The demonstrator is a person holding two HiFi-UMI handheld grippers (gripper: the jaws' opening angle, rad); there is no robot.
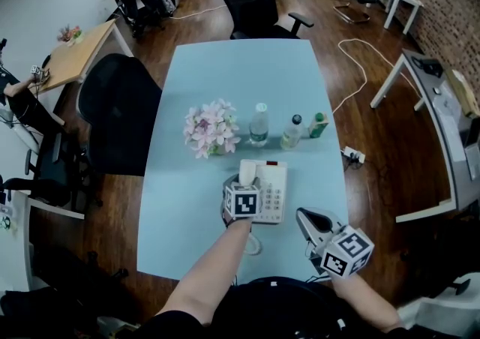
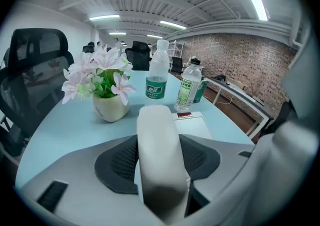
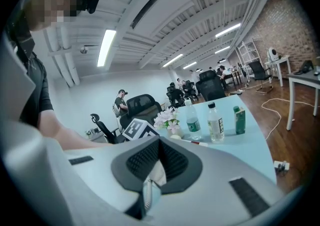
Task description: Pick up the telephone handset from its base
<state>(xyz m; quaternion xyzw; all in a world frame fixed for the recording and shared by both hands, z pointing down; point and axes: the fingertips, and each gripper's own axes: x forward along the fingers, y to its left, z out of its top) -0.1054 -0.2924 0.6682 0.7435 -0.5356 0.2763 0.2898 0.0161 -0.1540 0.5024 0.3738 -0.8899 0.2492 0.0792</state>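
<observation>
Left gripper view: left gripper (image 2: 159,162) closing around handset (image 2: 156,135), sitting on base (image 2: 196,126)
Next up: clamp, then lift
Right gripper (image 3: 156,164): clenched, empty

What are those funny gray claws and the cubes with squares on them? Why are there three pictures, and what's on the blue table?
A person holds a pinching tool in each hand, with two jaws and a marker cube on it. One picture comes from a camera on the person's head, looking down. The other two come from cameras riding on the tools. On the blue table stand a pot of pink flowers, two water bottles, a green carton and a white telephone. The left hand-held gripper is closing its jaws around the handset, which rests on the telephone. The right hand-held gripper hovers nearby, jaws together, holding nothing.
</observation>
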